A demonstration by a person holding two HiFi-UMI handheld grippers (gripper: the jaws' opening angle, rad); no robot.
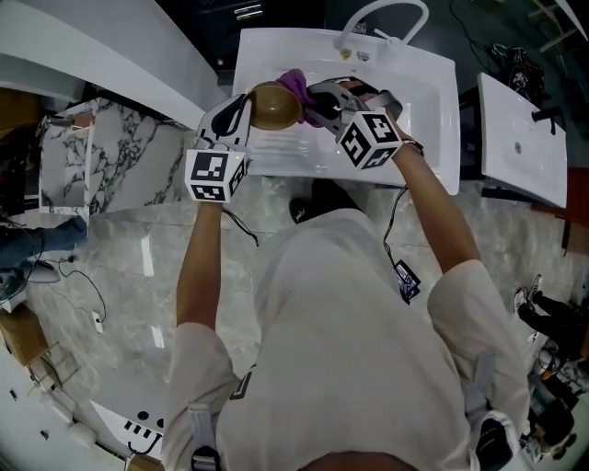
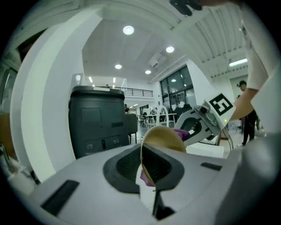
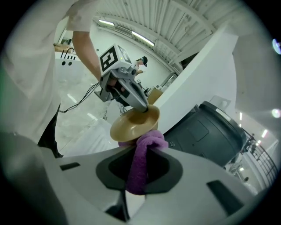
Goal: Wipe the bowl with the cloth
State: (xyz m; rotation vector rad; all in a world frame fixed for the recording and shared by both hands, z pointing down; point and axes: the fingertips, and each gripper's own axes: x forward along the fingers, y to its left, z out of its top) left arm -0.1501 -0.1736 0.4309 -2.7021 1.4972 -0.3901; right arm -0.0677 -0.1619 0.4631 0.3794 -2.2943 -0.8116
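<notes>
In the head view the cloth (image 1: 296, 85) is largely hidden by the bowl (image 1: 273, 105) (only a purple edge shows).

Faucet (image 1: 386, 13) beyond bowl (image 1: 274, 104); sink basin (image 1: 433, 110) open below; marble counter (image 1: 124, 156) left.

The bowl (image 1: 274, 105) is a plain honey tan; the cloth (image 1: 296, 86) a soft purple; the left gripper (image 1: 245, 107) and right gripper (image 1: 320, 96) are pale grey-white with dark grey insets, each cube printed with black squares on white; the sink (image 1: 428, 110) and its tap (image 1: 386, 14) are glossy white; the floor (image 1: 138, 267) is pale grey marble, faintly veined; the block (image 1: 124, 152) at the left is white with black veining; the person's shirt (image 1: 359, 331) is off-white; the bin (image 2: 99, 121) is dark grey.
</notes>
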